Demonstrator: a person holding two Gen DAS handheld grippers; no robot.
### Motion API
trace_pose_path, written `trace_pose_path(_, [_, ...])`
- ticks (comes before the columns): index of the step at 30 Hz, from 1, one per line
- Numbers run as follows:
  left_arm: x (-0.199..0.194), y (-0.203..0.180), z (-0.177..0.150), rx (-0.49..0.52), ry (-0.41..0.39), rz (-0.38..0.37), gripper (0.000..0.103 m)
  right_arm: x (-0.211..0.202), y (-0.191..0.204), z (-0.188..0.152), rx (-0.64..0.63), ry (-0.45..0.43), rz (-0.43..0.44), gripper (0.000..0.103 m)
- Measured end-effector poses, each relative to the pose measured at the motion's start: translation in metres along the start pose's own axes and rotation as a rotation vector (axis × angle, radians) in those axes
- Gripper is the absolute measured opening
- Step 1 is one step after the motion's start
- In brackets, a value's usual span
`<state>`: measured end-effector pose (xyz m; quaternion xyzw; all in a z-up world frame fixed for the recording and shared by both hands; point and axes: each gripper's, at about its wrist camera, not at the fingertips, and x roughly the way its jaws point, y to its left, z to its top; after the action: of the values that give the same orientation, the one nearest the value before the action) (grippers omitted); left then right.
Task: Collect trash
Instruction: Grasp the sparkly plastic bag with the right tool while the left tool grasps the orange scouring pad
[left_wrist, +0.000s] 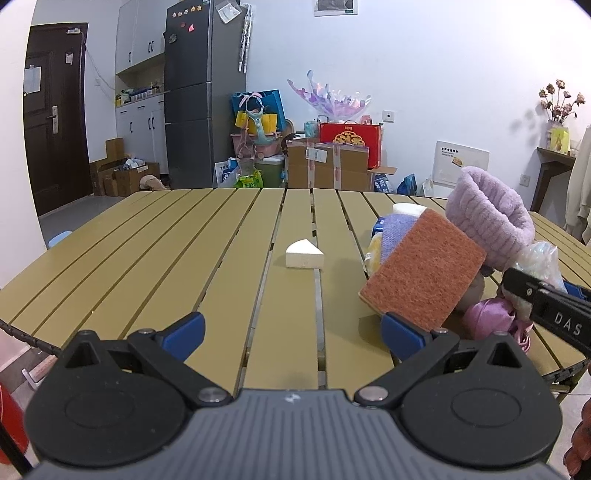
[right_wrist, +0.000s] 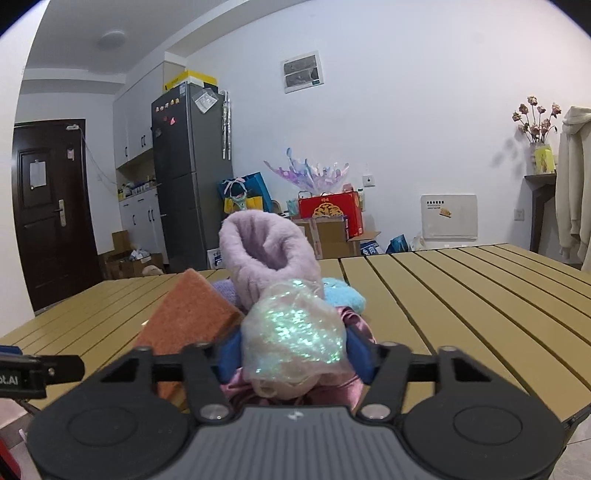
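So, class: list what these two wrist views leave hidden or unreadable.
- Left wrist view: the pile's far side, hidden behind the orange scouring pad and purple fleece cuff.
- Right wrist view: the right gripper pads' contact, covered by the iridescent wrapper.
- White wedge: material unclear.

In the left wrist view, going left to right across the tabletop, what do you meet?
White wedge-shaped block → orange scouring pad, tilted up on one edge → fuzzy purple sock → right gripper's black finger entering from the right edge.
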<state>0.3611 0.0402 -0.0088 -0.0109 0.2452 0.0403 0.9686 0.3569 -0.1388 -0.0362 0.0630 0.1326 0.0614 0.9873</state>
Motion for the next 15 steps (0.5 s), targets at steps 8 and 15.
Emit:
trace_pose_path(8, [-0.001, 0.0, -0.002, 0.003, 0.003, -0.004, 0.103, -0.006, -0.007, 0.004, 0.04, -0.025, 0.002, 0.042])
trace_pose_path(15, [0.003, -0.011, 0.003, 0.027, 0.008, -0.022, 0.103, -0.01, -0.018, 0.007, 0.076, -0.041, -0.018, 0.042])
